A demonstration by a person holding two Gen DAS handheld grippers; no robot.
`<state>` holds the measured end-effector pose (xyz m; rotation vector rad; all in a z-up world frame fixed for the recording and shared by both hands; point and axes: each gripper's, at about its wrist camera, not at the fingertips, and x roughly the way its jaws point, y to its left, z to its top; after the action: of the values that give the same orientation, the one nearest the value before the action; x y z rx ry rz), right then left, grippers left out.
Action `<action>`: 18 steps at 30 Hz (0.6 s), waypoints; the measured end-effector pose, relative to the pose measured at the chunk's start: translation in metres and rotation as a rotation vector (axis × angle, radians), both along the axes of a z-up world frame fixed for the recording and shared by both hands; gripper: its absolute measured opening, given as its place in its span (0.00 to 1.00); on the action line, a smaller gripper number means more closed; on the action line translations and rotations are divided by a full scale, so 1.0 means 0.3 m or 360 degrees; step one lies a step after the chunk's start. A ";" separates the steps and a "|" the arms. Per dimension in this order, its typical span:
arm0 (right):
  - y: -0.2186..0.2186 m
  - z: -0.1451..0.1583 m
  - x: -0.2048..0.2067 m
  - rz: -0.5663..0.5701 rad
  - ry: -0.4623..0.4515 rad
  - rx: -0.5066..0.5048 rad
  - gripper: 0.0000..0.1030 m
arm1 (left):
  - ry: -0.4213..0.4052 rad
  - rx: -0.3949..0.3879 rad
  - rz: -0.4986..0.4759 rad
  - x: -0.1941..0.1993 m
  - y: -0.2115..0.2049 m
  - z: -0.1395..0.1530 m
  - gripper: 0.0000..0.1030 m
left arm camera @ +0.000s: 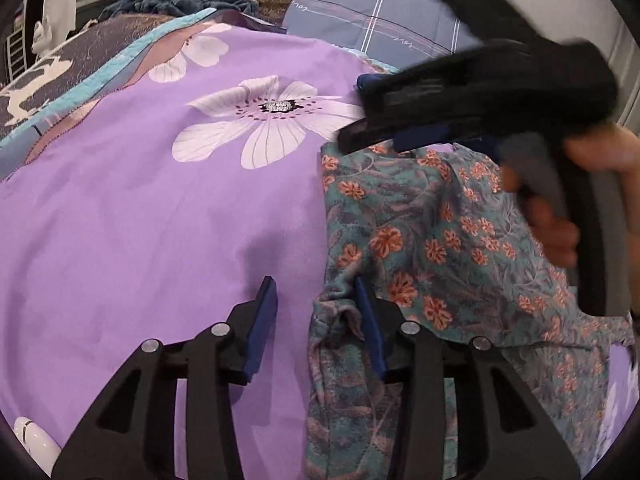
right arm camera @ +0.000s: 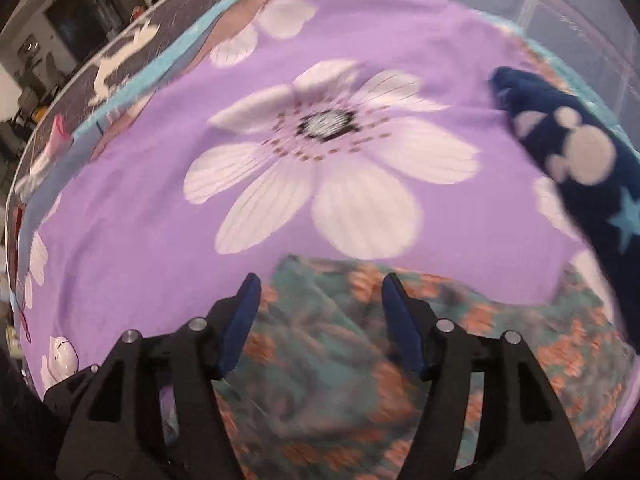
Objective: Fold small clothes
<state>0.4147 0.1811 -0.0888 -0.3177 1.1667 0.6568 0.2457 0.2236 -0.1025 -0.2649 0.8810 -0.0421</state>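
We judge the main risk here to be a poor or one-sided pinch: the floral garment (left arm camera: 432,248) lies rumpled on the purple bedspread (left arm camera: 140,208), and its near-left edge is bunched into a thick roll at the lower middle of the left wrist view, so closing there could gather several layers at once and drag the whole piece askew instead of lifting a clean corner. A second risk is catching the bedspread along with the garment, since the cloth lies flat on it with nothing between. The right wrist view is smeared by motion, and a closure made in such motion could miss the edge it aims for. The left hand-held gripper (left arm camera: 316,312) is released, its 2 blue pads spread apart and holding nothing; the garment's bunched left edge sits between them, close against the right pad, with the left pad over bare bedspread. The right hand-held gripper (right arm camera: 318,312) is likewise released and empty, hovering over the garment's far edge, which fills the lower middle of its view; in the left wrist view it appears at upper right (left arm camera: 360,136), above the garment's far corner. A dark blue cloth with stars (right arm camera: 580,160) lies at the right of the right wrist view, apart from the garment.
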 end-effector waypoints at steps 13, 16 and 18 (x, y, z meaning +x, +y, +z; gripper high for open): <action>0.037 0.024 0.036 -0.0197 -0.0138 0.0189 0.06 | -0.0072 0.0039 -0.0035 -0.043 0.019 0.030 0.28; -0.066 0.097 -0.016 -0.0171 -0.0175 0.0261 0.34 | -0.0093 0.0060 -0.0074 -0.055 0.014 0.041 0.13; -0.128 0.125 -0.066 -0.0147 -0.0228 0.0235 0.42 | -0.0115 0.0078 -0.0115 -0.062 0.004 0.054 0.06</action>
<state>0.3951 0.1427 -0.0512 -0.1819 0.9849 0.6253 0.2269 0.2247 -0.0864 -0.1848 0.8182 -0.0966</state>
